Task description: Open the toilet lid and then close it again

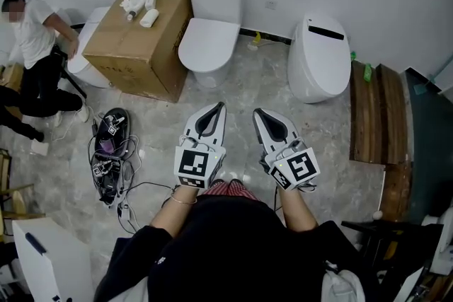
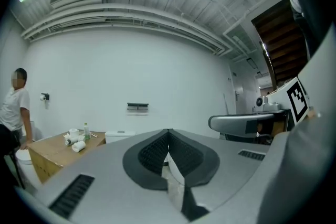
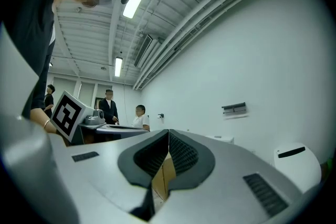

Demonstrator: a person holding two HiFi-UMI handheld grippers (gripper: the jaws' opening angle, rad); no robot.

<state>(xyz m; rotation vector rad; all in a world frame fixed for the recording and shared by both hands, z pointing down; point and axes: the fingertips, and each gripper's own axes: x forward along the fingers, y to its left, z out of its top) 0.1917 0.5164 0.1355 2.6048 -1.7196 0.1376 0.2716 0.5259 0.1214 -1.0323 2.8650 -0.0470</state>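
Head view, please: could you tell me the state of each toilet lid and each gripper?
Middle toilet lid: closed.
Right toilet lid: closed.
Left gripper: shut, empty, touching nothing.
Right gripper: shut, empty, touching nothing.

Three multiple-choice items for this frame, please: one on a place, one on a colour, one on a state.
1. In the head view, what stands just left of the tank toilet?
A. a sink
B. a cardboard box
C. a ladder

2. The tank toilet's lid is:
A. black
B. blue
C. white

3. The left gripper and the right gripper are:
A. both shut, holding nothing
B. both wide open
C. both shut on the lid

Answers:
1. B, the brown box sits beside the toilet.
2. C, the lid is white like the bowl.
3. A, each gripper view shows jaw tips meeting with nothing between them.
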